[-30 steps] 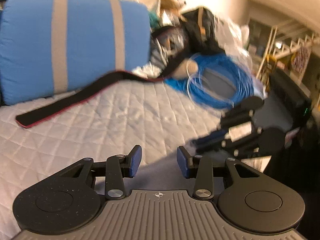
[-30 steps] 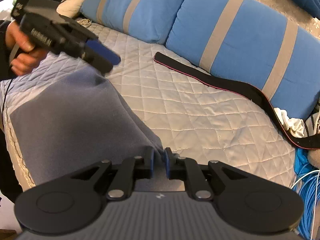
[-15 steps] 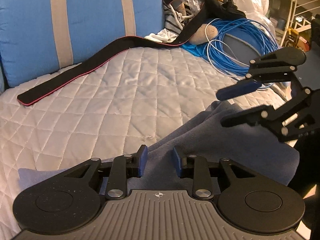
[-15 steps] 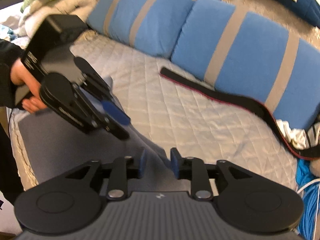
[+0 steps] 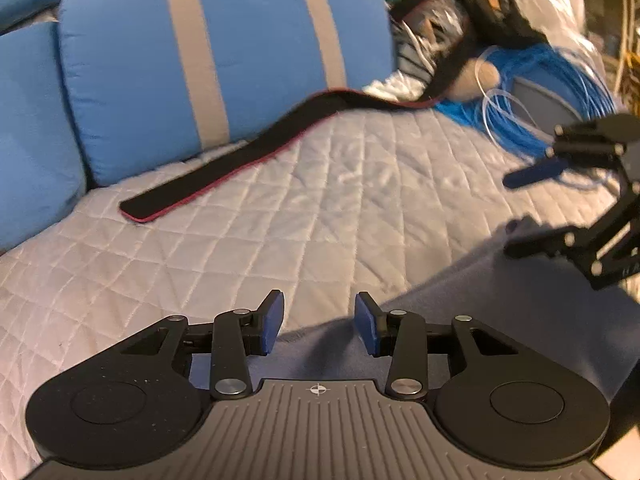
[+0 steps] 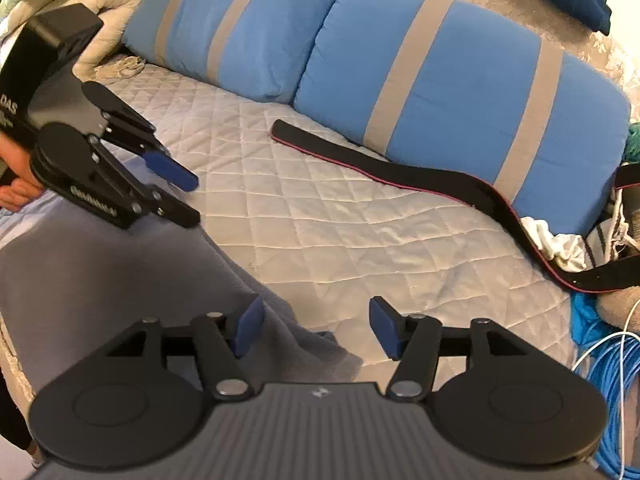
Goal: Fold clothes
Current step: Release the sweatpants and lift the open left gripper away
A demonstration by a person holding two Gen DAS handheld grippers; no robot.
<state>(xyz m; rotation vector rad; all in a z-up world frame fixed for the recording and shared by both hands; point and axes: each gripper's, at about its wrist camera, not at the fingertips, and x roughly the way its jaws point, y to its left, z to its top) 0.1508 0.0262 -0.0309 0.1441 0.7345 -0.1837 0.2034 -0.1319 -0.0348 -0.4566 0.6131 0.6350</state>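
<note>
Left tongs point(image 5: 319, 328): angled downward, jaws opening, blue pads apart with nothing pressed between them. Right tongs point(image 6: 316, 330): angled downward, jaws opening wide, pads clear of any contact. A hand point(image 6: 16, 184) grips the left unit's handle.

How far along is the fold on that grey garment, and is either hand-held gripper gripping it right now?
Done: the grey garment lies on the quilted bedspread with one fold laid over. In hand: nothing is gripped; the right hand-held gripper and left hand-held gripper are both opening, cloth below their pads, unpinched. Left: the garment is bunched and rumpled, so further folds and smoothing seem needed.
</note>
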